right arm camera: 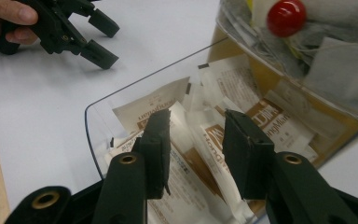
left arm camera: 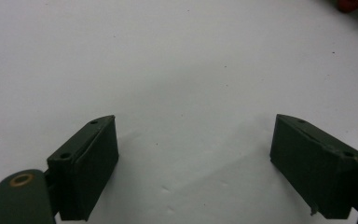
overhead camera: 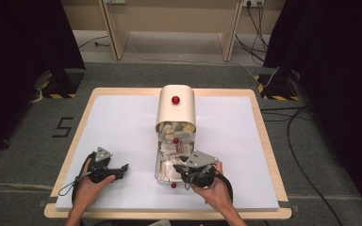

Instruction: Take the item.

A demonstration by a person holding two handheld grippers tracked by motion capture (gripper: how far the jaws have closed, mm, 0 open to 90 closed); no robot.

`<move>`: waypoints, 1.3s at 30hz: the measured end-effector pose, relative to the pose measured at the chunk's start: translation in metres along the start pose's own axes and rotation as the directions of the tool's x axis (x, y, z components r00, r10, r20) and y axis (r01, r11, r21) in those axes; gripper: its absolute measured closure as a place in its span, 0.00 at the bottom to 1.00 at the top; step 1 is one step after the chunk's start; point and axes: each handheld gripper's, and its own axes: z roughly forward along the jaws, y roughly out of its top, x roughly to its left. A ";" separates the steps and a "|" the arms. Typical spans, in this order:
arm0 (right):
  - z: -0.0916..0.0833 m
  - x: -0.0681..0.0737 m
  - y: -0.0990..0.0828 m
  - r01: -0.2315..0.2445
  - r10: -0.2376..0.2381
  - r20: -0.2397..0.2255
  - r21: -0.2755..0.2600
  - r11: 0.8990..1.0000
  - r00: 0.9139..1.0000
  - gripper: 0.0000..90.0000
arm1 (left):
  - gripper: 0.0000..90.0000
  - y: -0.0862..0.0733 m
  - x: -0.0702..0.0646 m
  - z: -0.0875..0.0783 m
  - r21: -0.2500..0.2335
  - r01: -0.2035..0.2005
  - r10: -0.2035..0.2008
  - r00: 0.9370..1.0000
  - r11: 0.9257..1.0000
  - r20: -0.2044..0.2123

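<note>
Black jaws of the right gripper (right arm camera: 193, 154) stand a little apart just above the paper sachets (right arm camera: 200, 140) that fill the clear drawer (right arm camera: 93, 126); one sachet edge lies in the gap between them, and whether the pads touch it cannot be told. From the high view this gripper (overhead camera: 181, 170) sits over the near end of the drawer, held by the person's right hand (overhead camera: 217, 190). The drawer is pulled out toward the person from a cream cabinet (overhead camera: 176, 109) with a rounded top and red knobs (overhead camera: 175, 100); a second clear drawer above it holds grey tea bags (right arm camera: 335, 51). Left of the drawer, well apart from it, the left gripper (overhead camera: 121, 170) rests low over the white tabletop (overhead camera: 122, 122) in the left hand (overhead camera: 92, 186). Its jaws are spread wide with nothing between them, bare white surface (left arm camera: 191, 93) under them.
</note>
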 end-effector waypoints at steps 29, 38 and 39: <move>0.004 -0.008 -0.002 0.045 -0.046 0.057 0.017 0.999 0.997 0.99 | 0.16 0.000 0.000 0.000 -0.001 0.000 0.000 1.000 1.000 0.000; -0.002 -0.007 0.003 0.048 -0.047 0.060 -0.015 0.999 0.997 0.99 | 0.16 0.000 0.000 0.000 -0.001 -0.001 0.001 1.000 1.000 0.000; -0.005 -0.006 0.004 0.049 -0.047 0.060 -0.023 0.999 0.997 0.99 | 0.16 0.000 0.000 0.000 -0.001 -0.001 0.001 1.000 1.000 -0.001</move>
